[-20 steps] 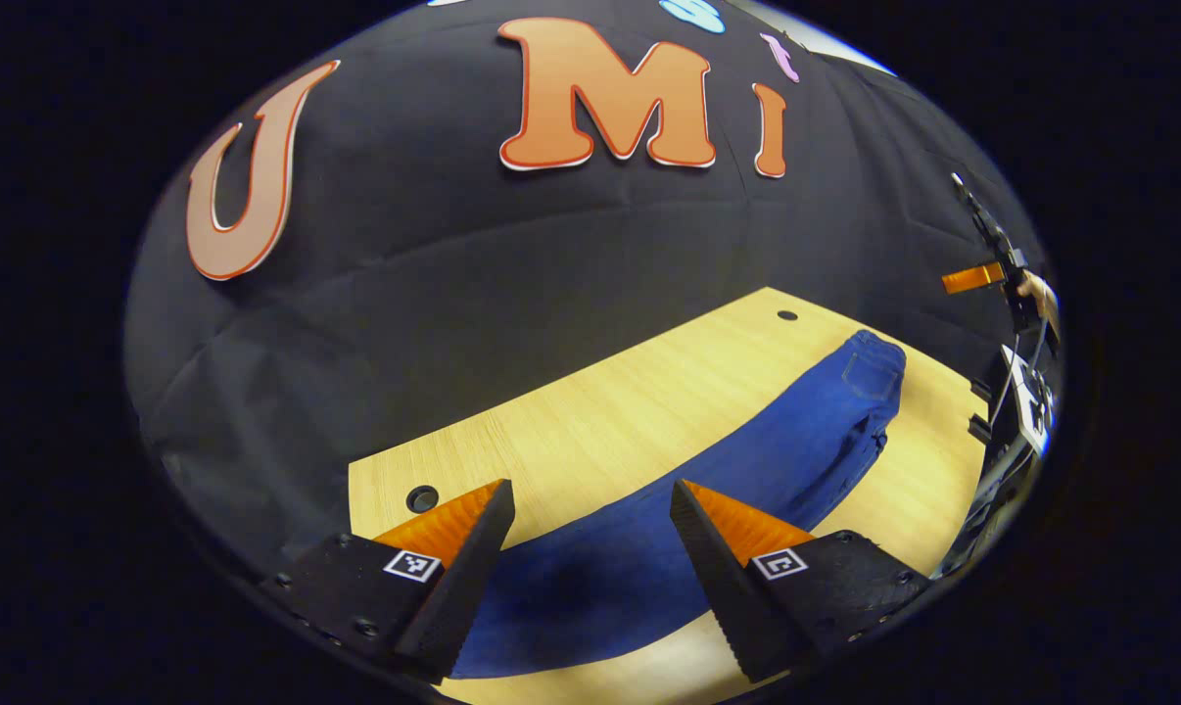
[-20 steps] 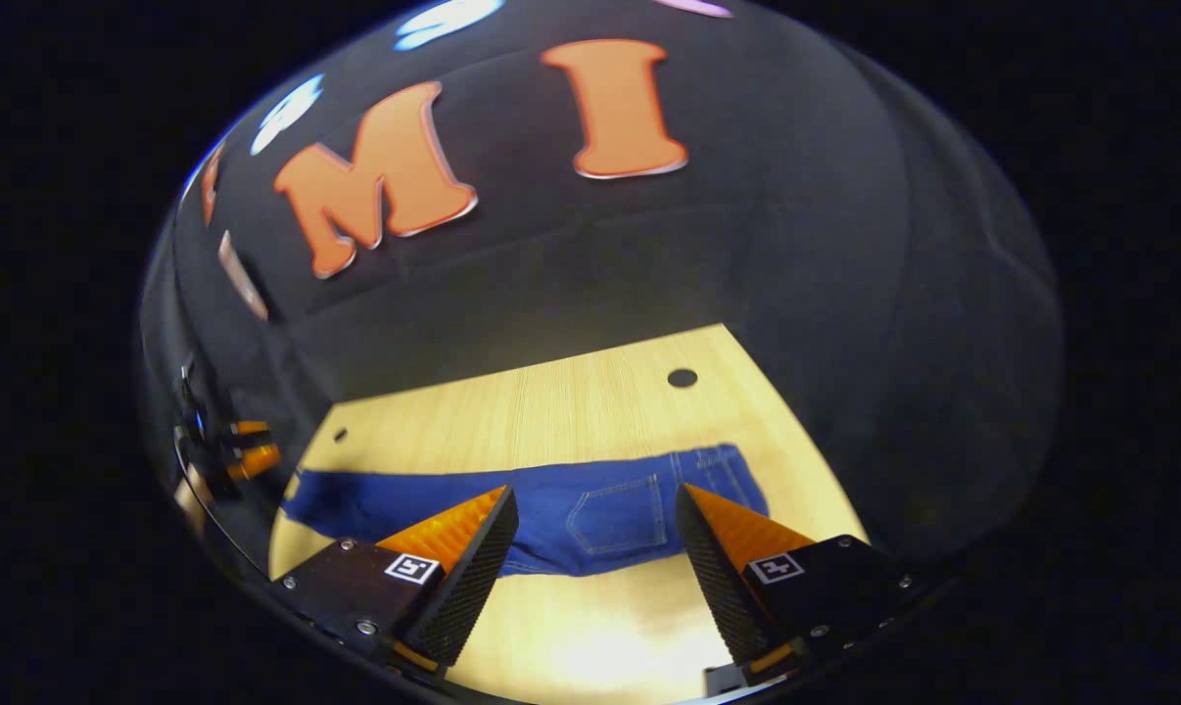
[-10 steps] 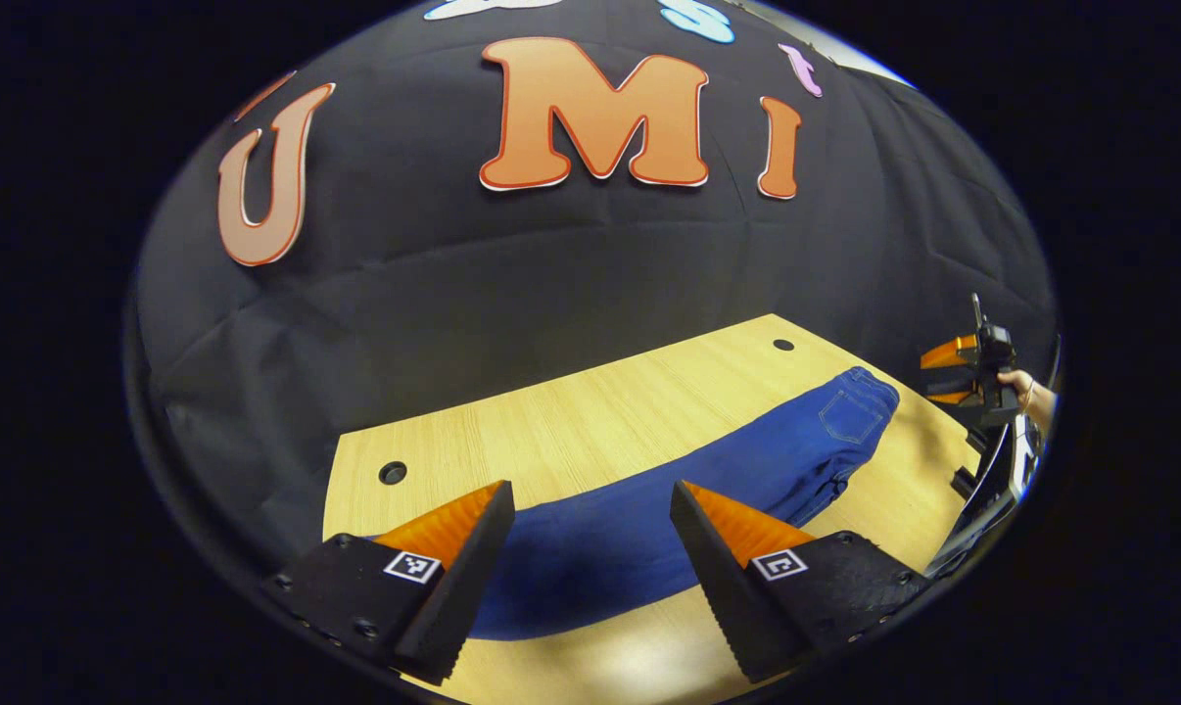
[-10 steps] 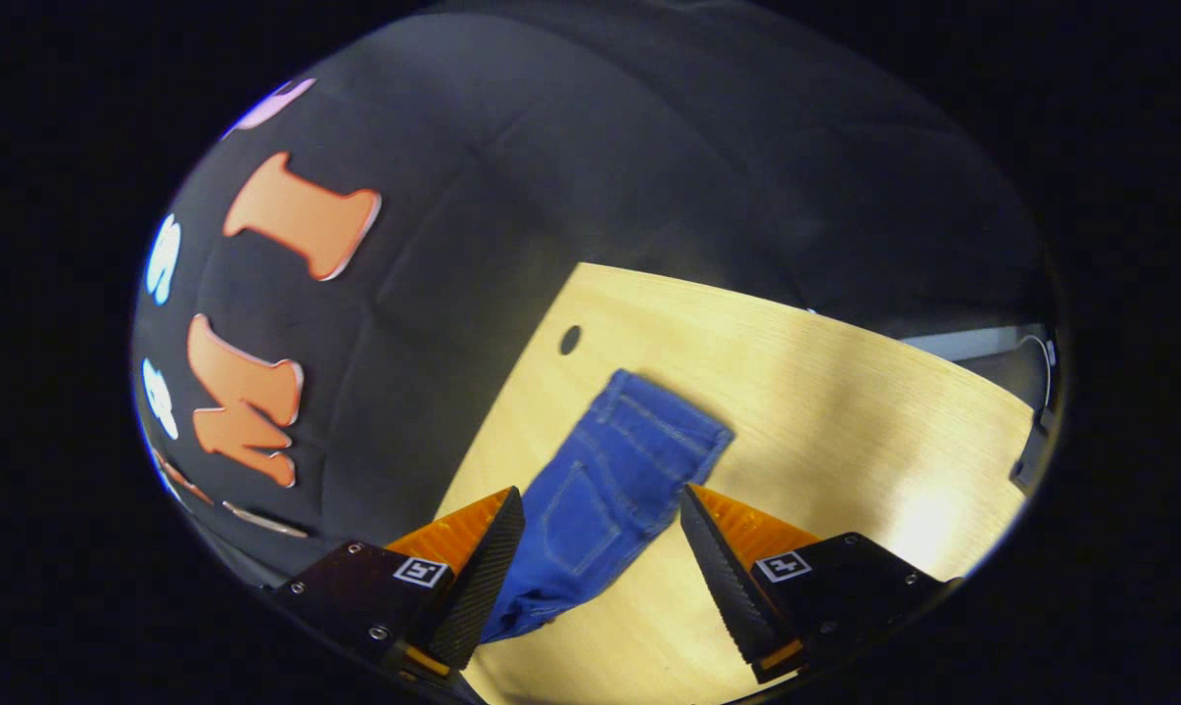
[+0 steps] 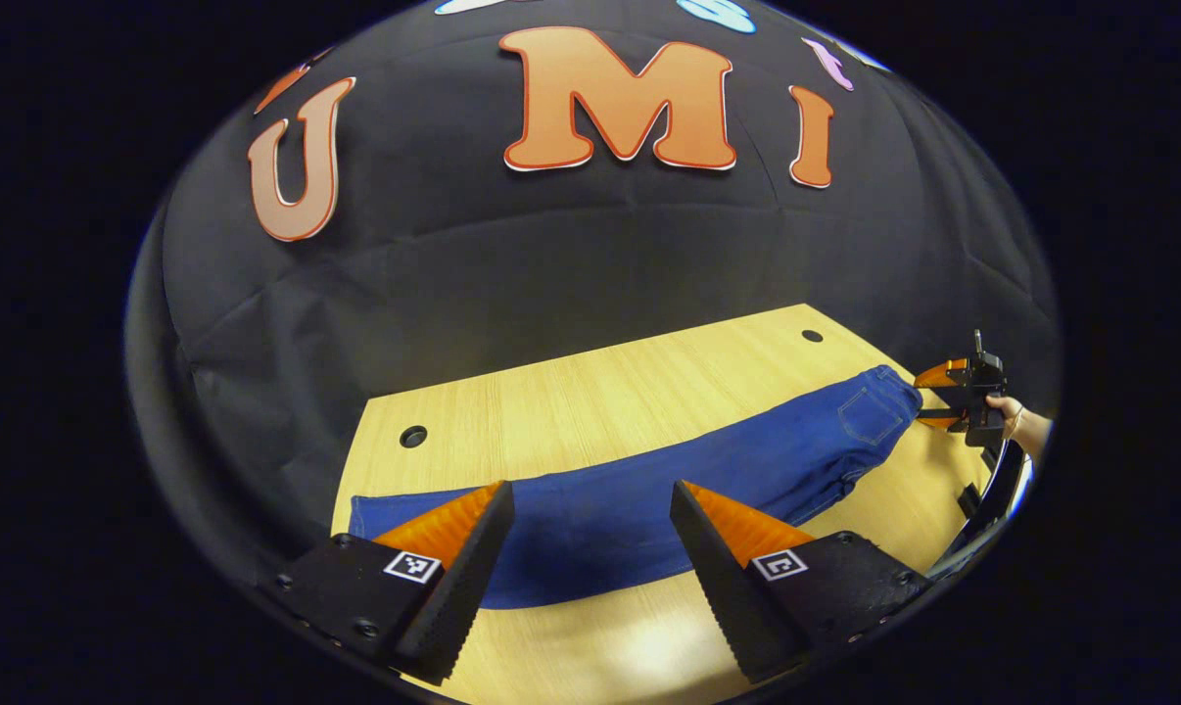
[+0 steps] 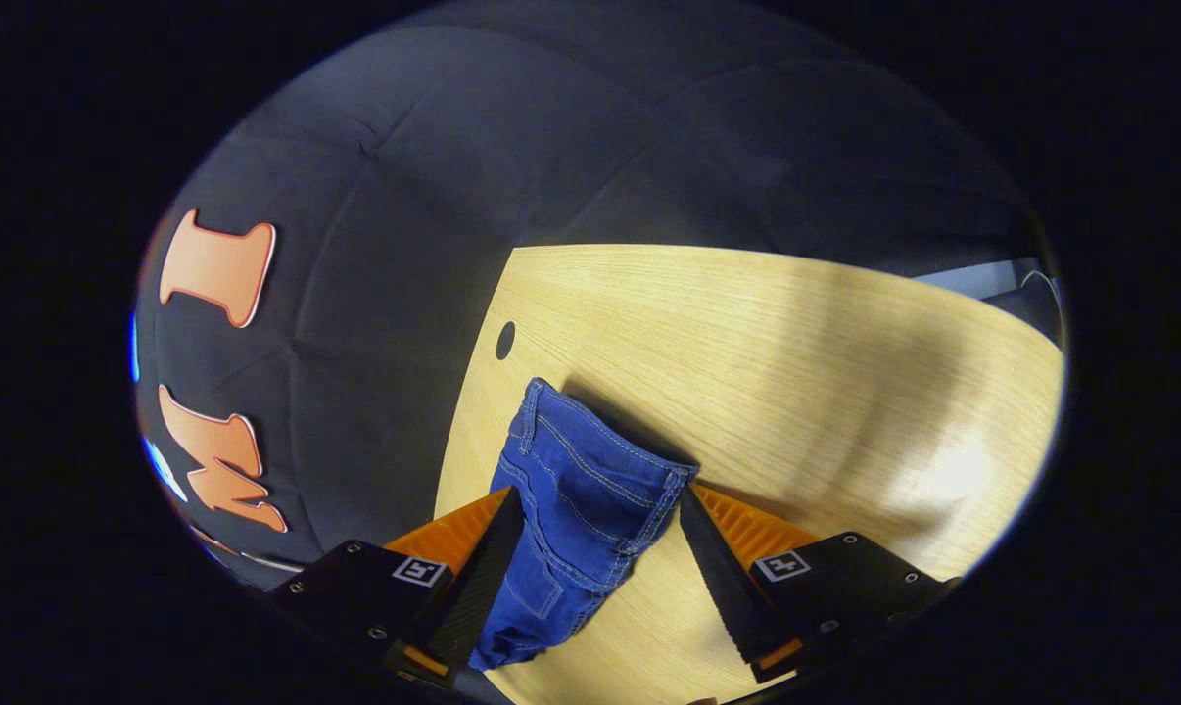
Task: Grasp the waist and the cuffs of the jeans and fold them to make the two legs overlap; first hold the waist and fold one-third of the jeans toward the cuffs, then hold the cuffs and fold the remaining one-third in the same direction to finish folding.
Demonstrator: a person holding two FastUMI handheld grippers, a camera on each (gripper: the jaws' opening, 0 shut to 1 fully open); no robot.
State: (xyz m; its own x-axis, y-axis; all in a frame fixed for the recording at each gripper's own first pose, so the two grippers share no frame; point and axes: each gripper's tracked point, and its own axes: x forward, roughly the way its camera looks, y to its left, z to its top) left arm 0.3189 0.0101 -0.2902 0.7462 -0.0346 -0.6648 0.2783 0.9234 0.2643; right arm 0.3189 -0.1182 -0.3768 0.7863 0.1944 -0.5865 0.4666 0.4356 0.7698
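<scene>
On the table [image 5: 590,411], both your grippers gape wide; jeans [image 5: 649,499] look floppy and heavy-ish, so pinch the thick waist [image 6: 600,441] with the right gripper [image 6: 600,548] and the cuffs [image 5: 375,514] with the left gripper [image 5: 590,548].

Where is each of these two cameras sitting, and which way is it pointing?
Left gripper view: rides on the left tool, over the cuff end of the long blue denim jeans, looking along the light wooden table; its own two open fingers show, and far off the right tool with the person's hand.
Right gripper view: rides on the right tool, facing the jeans' waist, which lies between its open fingers.
Both share the jeans and the table.
</scene>
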